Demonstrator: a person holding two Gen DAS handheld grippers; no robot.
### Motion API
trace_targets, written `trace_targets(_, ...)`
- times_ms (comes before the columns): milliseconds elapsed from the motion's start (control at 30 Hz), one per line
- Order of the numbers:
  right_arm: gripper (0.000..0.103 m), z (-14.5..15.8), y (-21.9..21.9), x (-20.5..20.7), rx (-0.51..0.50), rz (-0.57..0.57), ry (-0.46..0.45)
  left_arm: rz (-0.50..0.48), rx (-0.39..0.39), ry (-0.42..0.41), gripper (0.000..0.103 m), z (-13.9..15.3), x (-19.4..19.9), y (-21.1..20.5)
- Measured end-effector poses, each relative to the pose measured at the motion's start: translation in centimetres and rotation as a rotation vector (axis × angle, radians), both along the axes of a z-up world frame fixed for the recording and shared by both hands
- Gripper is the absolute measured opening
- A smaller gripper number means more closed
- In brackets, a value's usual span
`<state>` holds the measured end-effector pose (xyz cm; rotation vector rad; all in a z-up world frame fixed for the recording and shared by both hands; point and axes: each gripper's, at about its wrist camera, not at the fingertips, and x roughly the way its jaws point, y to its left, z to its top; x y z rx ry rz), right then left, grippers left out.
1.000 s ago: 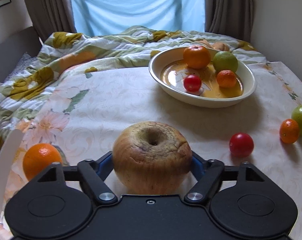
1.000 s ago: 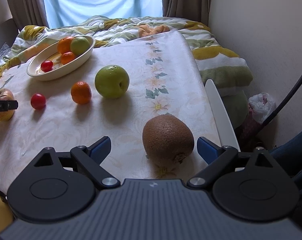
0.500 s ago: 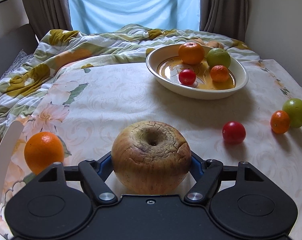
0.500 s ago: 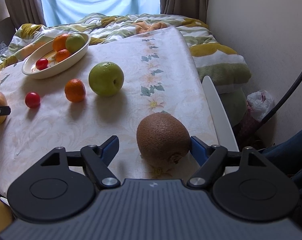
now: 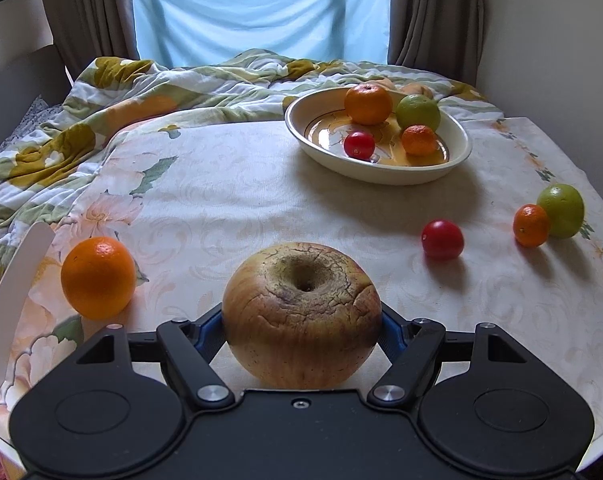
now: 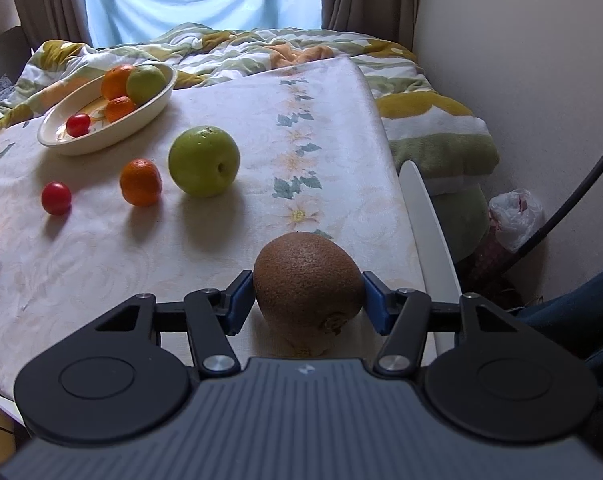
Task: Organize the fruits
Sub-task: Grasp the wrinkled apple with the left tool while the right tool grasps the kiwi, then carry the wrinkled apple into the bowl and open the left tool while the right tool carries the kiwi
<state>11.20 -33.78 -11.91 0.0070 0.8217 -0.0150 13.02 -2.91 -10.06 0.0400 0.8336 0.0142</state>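
Observation:
A wrinkled yellow-red apple (image 5: 301,304) sits between the blue pads of my left gripper (image 5: 301,320), which is shut on it just above the flowered tablecloth. My right gripper (image 6: 308,292) is closing on a brown kiwi (image 6: 307,280) near the table's right edge, and both pads touch its sides. The cream bowl (image 5: 381,174) at the back holds an orange, a green fruit, a mandarin and a red tomato. Loose on the cloth lie an orange (image 5: 98,278), a tomato (image 6: 56,198), a mandarin (image 6: 140,182) and a green apple (image 6: 204,161).
A rumpled flowered duvet (image 5: 141,92) lies behind the table under the curtained window. White curved chair backs (image 6: 429,224) stand at the table's right and left edges. A wall, a plastic bag (image 6: 517,216) and a black cable are to the right.
My right gripper's jaws have come in from wide apart onto the kiwi's sides. My left gripper has drifted a little across the table with the apple still in it.

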Motion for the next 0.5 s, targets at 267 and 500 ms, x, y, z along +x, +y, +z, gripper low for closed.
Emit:
trace_targets(267, 0.072, 2.1, 1.1, -0.1, 0.024, 0.050, -0.031, 0.006, -0.024, -0.044, 0.078, 3.2, -1.2, -0.5)
trace_targets(500, 0.072, 5.2, 1.9, 0.0, 0.048, 0.102, -0.070, 0.039, -0.049, -0.084, 0.078, 6.9, -1.7, -0.7)
